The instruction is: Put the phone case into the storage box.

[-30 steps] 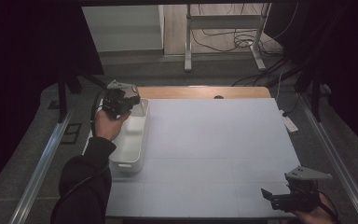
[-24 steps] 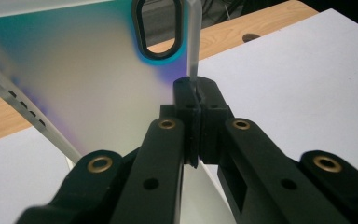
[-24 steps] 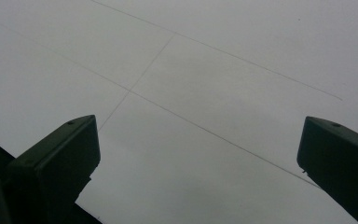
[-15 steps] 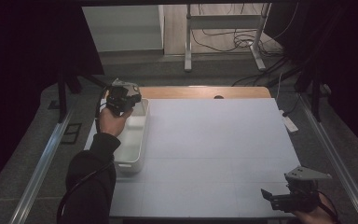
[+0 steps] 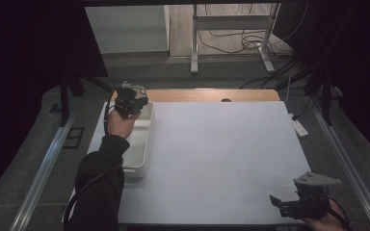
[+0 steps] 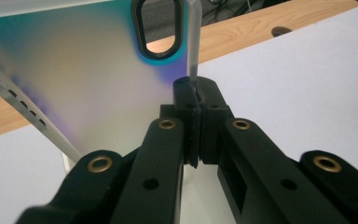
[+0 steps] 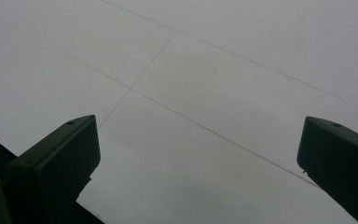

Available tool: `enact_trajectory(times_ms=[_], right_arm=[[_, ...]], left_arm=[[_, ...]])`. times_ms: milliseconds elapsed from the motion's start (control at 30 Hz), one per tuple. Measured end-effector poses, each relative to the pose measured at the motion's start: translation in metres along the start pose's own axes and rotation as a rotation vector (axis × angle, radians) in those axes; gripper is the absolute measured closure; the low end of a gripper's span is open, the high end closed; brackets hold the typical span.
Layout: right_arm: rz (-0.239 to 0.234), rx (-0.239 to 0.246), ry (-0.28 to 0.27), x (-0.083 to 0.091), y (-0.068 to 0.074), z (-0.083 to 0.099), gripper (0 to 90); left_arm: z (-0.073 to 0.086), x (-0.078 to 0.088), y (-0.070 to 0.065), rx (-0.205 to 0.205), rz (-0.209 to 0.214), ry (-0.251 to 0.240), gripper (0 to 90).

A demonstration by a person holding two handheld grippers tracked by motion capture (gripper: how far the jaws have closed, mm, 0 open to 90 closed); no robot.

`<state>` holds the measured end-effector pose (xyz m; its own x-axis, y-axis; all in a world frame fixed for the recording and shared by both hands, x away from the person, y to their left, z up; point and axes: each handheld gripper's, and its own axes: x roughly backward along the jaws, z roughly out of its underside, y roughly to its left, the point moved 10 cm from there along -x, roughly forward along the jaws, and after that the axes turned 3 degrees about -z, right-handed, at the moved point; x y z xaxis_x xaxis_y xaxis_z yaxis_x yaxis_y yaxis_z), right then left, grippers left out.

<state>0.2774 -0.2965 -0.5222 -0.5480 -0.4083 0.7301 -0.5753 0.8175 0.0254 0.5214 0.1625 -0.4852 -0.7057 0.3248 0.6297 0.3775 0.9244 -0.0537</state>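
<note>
Already clamped on the tray [image 5: 137, 144] wall at upper left, left hand-held gripper [image 5: 130, 98]; right hand-held gripper [image 5: 289, 206] idle, jaws wide; moving remains.

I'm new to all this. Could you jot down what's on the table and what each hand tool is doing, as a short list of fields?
Table: white top, wooden strip at far edge
Container: white tray at the left side of the table
Left gripper: shut, fingers pinching the tray's thin wall beside an oval handle hole
Right gripper: open above bare table, near corner
</note>
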Motion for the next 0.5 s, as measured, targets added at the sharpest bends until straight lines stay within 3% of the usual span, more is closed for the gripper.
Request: enact_trajectory(times_ms=[500], right_arm=[[0.002,0.007,0.004,-0.001,0.0,0.0,0.0]], left_arm=[[0.012,-0.02,0.002,0.024,-0.017,0.033,88.2]])
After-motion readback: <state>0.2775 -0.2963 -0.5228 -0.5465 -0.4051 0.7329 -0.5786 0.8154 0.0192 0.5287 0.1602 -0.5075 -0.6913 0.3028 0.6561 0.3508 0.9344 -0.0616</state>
